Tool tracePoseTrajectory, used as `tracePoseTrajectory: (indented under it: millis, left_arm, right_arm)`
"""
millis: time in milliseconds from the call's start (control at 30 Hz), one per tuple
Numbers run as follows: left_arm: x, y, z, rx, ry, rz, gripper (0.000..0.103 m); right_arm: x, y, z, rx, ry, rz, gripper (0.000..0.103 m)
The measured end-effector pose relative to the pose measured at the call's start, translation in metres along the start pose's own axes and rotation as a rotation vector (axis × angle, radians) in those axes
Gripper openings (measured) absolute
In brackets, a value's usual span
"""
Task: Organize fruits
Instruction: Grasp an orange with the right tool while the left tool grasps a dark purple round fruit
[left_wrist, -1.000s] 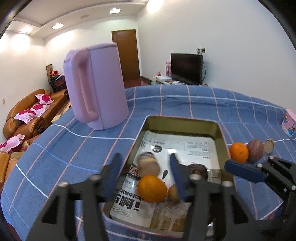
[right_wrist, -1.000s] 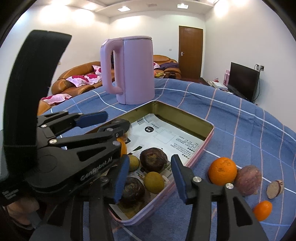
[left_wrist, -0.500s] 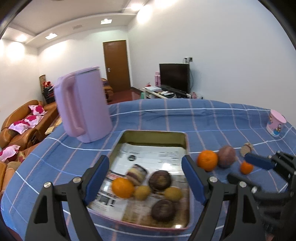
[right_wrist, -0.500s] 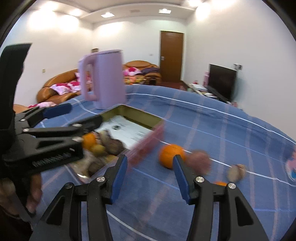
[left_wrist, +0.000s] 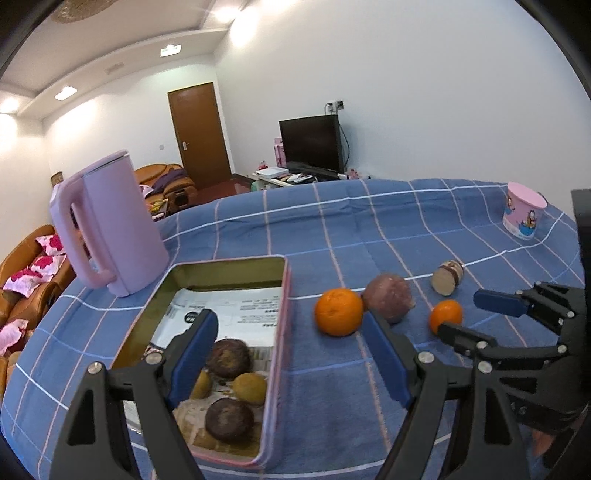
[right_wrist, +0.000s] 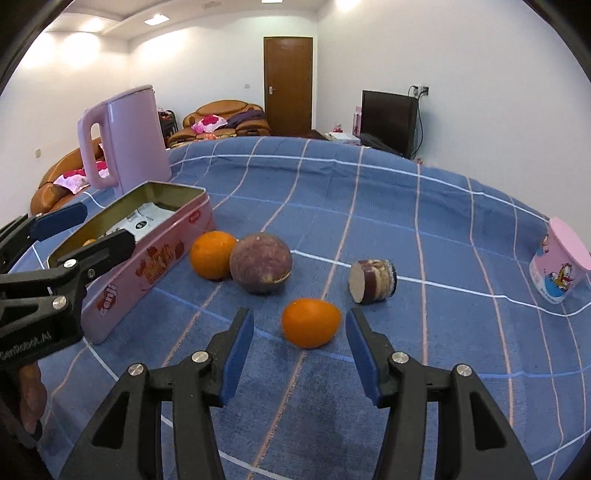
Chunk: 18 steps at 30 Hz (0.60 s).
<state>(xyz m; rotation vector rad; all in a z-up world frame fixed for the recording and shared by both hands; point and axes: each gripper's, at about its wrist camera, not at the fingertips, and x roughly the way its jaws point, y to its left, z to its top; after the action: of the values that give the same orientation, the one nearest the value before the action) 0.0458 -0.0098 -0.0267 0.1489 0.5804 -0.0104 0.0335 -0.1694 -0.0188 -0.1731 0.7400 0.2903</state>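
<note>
A pink tin lined with newspaper holds several dark and yellow-green fruits. On the blue checked cloth to its right lie a large orange, a purple round fruit, a small orange and a cut brown piece. My left gripper is open and empty above the tin's right wall. My right gripper is open, its fingers on either side of the small orange, just short of it.
A pink kettle stands behind the tin at the left. A pink cartoon cup stands at the far right. Sofas, a door and a television lie beyond the table.
Both grippers have swung right, away from the tin. The left gripper let a fruit go into the tin and opened wide. The right gripper now frames the small orange.
</note>
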Motion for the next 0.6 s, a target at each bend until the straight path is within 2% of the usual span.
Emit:
tracePoseTrajectory:
  millis: [200,400,467,500,600]
  left_arm:
    - [0.012,-0.015,0.005,0.015,0.023,-0.033,0.083]
    - [0.02,-0.029,0.013,0.035,0.036,-0.067,0.083]
    - [0.023,-0.034,0.016,0.043,0.036,-0.08,0.083]
    - [0.025,-0.036,0.018,0.046,0.04,-0.085,0.083]
    - [0.03,-0.044,0.021,0.063,0.052,-0.105,0.083]
  right_arm:
    - [0.009,-0.004,0.002,0.016,0.025,0.012,0.054]
    - [0.025,-0.008,0.003,0.036,0.087,0.032,0.054]
    - [0.025,-0.008,0.003,0.037,0.086,0.035,0.05]
    - [0.025,-0.008,0.002,0.036,0.085,0.022,0.04]
    - [0.02,-0.018,0.0,0.079,0.075,0.012,0.04]
